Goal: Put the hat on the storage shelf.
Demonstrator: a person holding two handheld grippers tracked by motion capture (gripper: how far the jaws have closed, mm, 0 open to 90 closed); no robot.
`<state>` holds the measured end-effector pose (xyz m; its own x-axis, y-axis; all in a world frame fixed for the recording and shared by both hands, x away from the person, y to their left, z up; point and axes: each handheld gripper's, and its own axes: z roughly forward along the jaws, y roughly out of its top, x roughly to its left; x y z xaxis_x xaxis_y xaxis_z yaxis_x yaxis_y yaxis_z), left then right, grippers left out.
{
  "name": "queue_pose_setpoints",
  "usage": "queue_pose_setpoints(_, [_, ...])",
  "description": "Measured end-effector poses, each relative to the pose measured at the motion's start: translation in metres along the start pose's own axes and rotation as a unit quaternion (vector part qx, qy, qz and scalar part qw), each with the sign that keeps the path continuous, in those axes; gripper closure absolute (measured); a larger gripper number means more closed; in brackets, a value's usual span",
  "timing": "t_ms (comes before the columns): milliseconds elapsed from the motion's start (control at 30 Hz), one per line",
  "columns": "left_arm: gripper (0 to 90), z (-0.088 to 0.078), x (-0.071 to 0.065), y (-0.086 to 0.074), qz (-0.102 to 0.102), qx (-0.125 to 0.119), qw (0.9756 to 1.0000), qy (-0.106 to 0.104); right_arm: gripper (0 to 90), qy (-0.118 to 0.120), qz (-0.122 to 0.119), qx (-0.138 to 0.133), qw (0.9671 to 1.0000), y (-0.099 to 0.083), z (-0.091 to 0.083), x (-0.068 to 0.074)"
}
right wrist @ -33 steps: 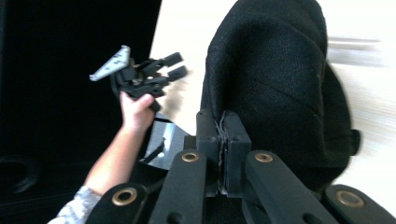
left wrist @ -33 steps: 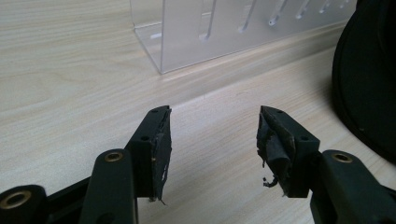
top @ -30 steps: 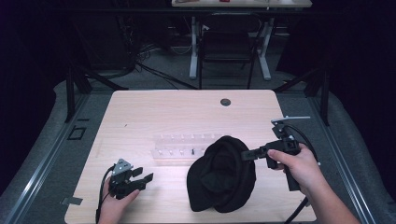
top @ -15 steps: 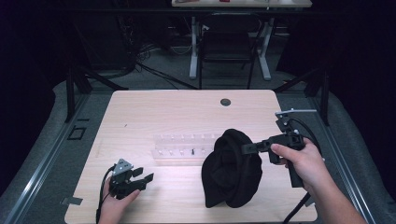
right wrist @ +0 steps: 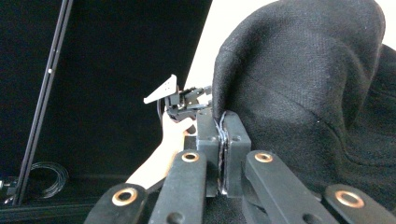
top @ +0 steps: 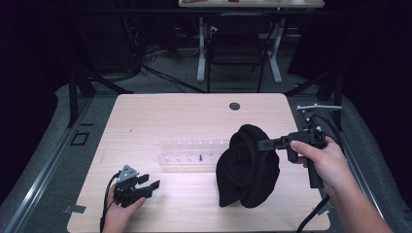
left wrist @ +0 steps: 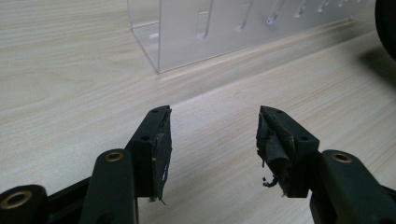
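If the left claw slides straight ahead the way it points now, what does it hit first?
Probably bare table first, then the clear plastic rack, which stands ahead and slightly left of the open left claw. The black cap hangs off to the right; depth is uncertain.

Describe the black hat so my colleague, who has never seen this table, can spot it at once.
On the wooden table, look right of the clear rack lying across its middle. The hat hangs there as a dark, slumped fabric lump, its edge pinched in the right gripper. It is the one soft black thing; the rack is clear and rigid.
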<state>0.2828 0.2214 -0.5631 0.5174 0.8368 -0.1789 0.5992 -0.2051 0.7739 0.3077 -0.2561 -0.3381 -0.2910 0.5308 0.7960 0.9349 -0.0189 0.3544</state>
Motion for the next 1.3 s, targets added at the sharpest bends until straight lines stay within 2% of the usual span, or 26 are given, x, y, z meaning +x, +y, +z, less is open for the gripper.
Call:
queue_pose_setpoints(367, [45.5, 0.000, 0.000, 0.000, 0.001, 0.000, 1.0000, -0.001, 88.3, 0.003, -0.014, -0.014, 0.9998, 0.011, -0.005, 0.022])
queue_pose_setpoints(767, [45.6, 0.000, -0.001, 0.001, 0.003, 0.000, 1.0000, 0.002, 88.3, -0.001, -0.025, -0.026, 0.9994, 0.023, -0.004, 0.037])
queue_pose_setpoints(1200, [45.3, -0.001, 0.000, 0.002, -0.004, -0.008, 1.0000, -0.004, 88.3, 0.005, -0.030, -0.035, 0.9989, 0.044, 0.013, 0.048])
queue_pose_setpoints(1300, [45.8, -0.002, 0.000, 0.003, -0.004, -0.002, 1.0000, -0.008, 88.3, 0.006, -0.029, -0.038, 0.9989, 0.049, 0.019, 0.048])
